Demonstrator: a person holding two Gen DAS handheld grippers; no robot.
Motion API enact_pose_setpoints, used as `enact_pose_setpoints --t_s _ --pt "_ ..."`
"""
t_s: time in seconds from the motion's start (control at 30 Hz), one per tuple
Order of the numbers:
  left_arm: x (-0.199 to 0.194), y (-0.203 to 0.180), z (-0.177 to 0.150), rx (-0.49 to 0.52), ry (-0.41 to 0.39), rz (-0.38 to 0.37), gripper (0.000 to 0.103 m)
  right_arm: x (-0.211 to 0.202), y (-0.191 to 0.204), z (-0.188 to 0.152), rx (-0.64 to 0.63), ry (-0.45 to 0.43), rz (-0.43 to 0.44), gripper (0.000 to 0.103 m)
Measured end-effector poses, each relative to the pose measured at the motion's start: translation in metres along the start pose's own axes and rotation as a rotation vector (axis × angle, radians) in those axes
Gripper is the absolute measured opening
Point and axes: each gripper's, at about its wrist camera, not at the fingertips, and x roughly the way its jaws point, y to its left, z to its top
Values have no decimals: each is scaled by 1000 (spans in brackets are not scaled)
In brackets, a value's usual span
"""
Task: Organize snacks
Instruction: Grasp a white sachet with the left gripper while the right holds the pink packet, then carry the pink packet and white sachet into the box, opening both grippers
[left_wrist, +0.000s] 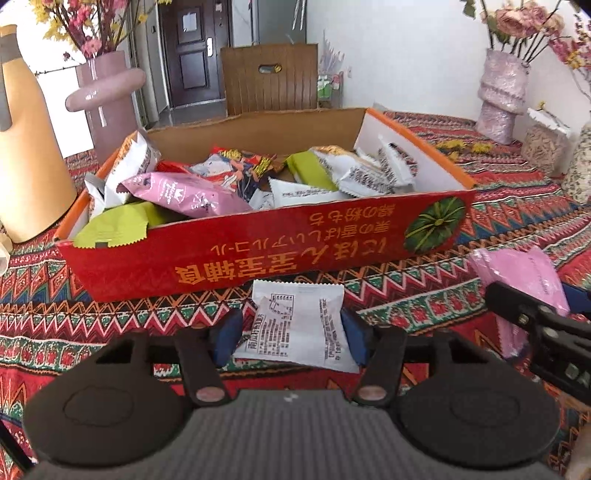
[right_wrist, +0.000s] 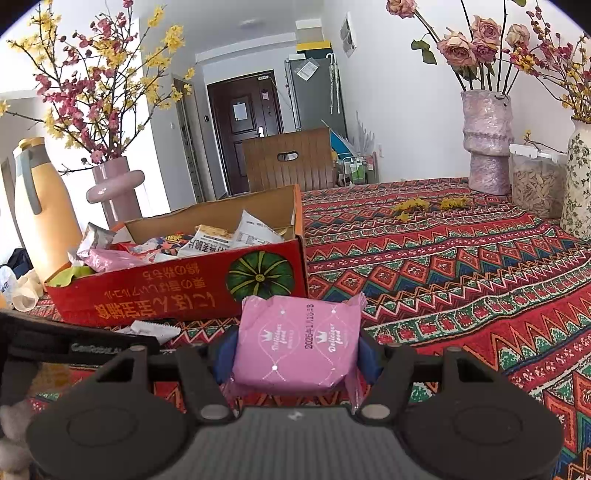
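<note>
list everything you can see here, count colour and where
box: 1, red with orange rim, on the cloth, full of snack packets
white packet: 1, white, between the left gripper's fingers, in front of the box
pink packet: 1, pink, between the right gripper's fingers
tablecloth: 1, red patterned, over the table
jug: 1, orange with grey handle, left of the box
pink vase: 1, pink, behind the box, holds pink and yellow blossoms
textured vase: 1, pale purple, far right, holds roses
jar: 1, clear, right of that vase
chair: 1, brown, behind the table
door: 1, dark, at the back
left gripper: shut on the white packet
right gripper: shut on the pink packet
</note>
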Motion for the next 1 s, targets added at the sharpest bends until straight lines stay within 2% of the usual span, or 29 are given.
enact_pose_setpoints --t_s 0.23,0.5,0.73,1.0 --pt "-26 2 -9 7 -62 -27 60 -1 0 0 1 -8 -4 63" --pt "-65 11 -8 -19 -180 -79 60 -4 3 -1 -11 -25 -9 63" --pt "-84 19 4 -46 -255 -77 60 -10 16 -1 -68 -52 -25 63" --pt "-93 34 24 -85 -326 -41 60 -24 39 29 -100 -140 17 63"
